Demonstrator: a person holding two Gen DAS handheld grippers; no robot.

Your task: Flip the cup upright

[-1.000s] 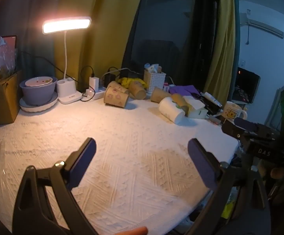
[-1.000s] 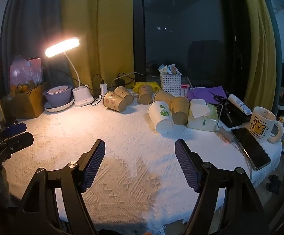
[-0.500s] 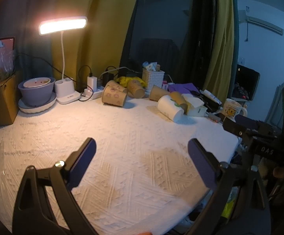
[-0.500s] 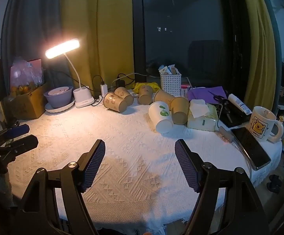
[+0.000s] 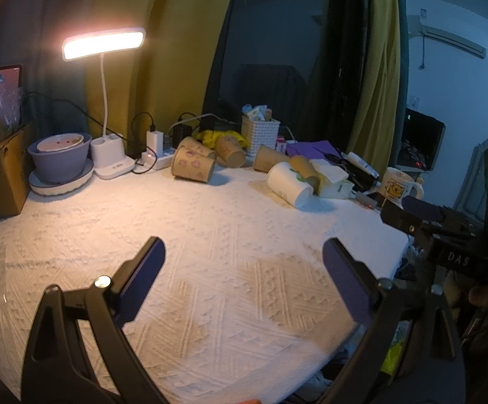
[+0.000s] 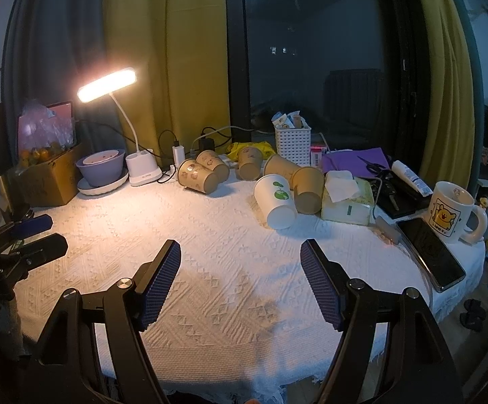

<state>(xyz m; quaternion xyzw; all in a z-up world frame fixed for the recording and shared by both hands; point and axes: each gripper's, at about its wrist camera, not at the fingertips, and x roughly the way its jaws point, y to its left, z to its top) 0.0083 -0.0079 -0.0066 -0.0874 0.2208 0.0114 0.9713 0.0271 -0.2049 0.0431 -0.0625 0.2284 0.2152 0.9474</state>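
Nearer now: white cup (image 6: 276,201) beyond right hand-held gripper (image 6: 240,271).

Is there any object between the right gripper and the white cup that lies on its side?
Nothing visible does. Only bare tablecloth lies between the open right gripper and the white cup. A brown cup touches its right side, beside the tissue pack.

White woven cloth (image 6: 244,269) with a raised, rough pattern covers the worktop. Paper cups (image 6: 275,200) look matt; the mug (image 6: 451,210) glossy ceramic; gripper pads (image 6: 158,282) ribbed.
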